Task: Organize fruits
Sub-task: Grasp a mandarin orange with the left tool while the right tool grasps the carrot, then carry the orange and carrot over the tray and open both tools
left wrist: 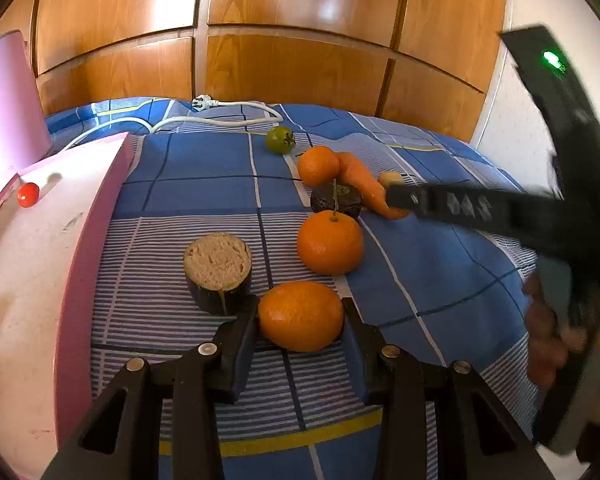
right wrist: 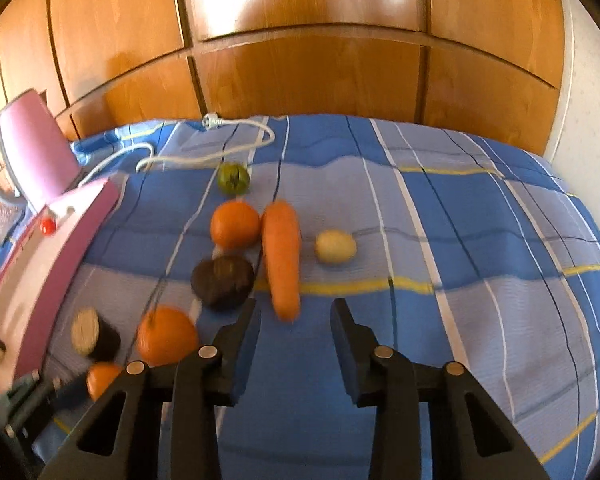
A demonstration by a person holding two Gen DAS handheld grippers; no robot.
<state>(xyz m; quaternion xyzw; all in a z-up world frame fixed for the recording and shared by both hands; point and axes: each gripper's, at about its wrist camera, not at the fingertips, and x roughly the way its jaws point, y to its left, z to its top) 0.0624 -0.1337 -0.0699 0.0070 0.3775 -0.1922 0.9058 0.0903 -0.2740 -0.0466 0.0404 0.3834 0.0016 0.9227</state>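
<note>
My left gripper (left wrist: 300, 312) is shut on an orange (left wrist: 301, 316) low over the blue checked cloth. Two more oranges lie beyond it, a near one (left wrist: 330, 243) and a far one (left wrist: 318, 165). A cut aubergine piece (left wrist: 219, 266) stands to the left and a dark round piece (left wrist: 337, 199) sits between the oranges. A carrot (right wrist: 282, 256) lies just ahead of my right gripper (right wrist: 295, 320), which is open and empty. A small potato (right wrist: 335, 246) and a green tomato (right wrist: 233, 177) lie farther off. A red cherry tomato (left wrist: 28, 195) sits in the pink tray (left wrist: 96, 216).
A white power cable with its plug (left wrist: 204, 102) lies at the far edge of the cloth. A pink upright lid or box (right wrist: 36, 152) stands behind the tray. Wooden wardrobe doors (right wrist: 300, 80) close off the back. My right gripper's tool (left wrist: 480, 208) crosses the left wrist view.
</note>
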